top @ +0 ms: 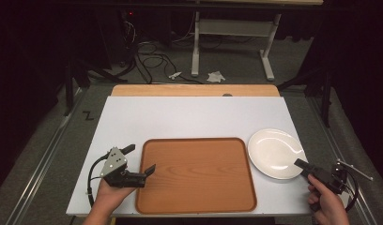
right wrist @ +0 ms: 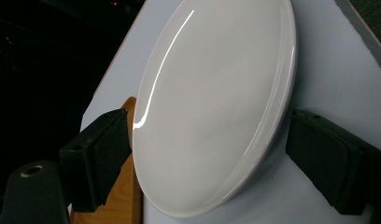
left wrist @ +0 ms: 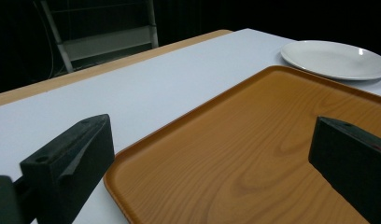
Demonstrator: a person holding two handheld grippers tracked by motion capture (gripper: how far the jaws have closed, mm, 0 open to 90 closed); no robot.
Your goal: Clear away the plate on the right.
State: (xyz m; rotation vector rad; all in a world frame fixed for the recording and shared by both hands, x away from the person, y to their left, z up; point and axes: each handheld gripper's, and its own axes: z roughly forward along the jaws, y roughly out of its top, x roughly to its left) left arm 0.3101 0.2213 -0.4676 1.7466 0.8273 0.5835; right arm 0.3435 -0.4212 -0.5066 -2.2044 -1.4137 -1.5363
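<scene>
- Nearest the camera, a person's two hands are coming in from the bottom edge, each one holding a black two-jaw gripper over a white table (top: 189,115).
- The left gripper (top: 141,161) is sitting wide open astride the near left corner of a wooden tray (top: 196,173), one jaw outside the rim and one over the tray floor, gripping nothing.
- The right gripper (top: 300,164) is reaching the near edge of a white plate (top: 274,151), its jaws spread on either side of the rim and not yet closing.
- The plate is lying flat and empty just right of the tray.
- Judging from this, the grasp is being lined up; closing squarely on the rim comes next.
- Farther off, a wooden strip (top: 194,90) is edging the table.
</scene>
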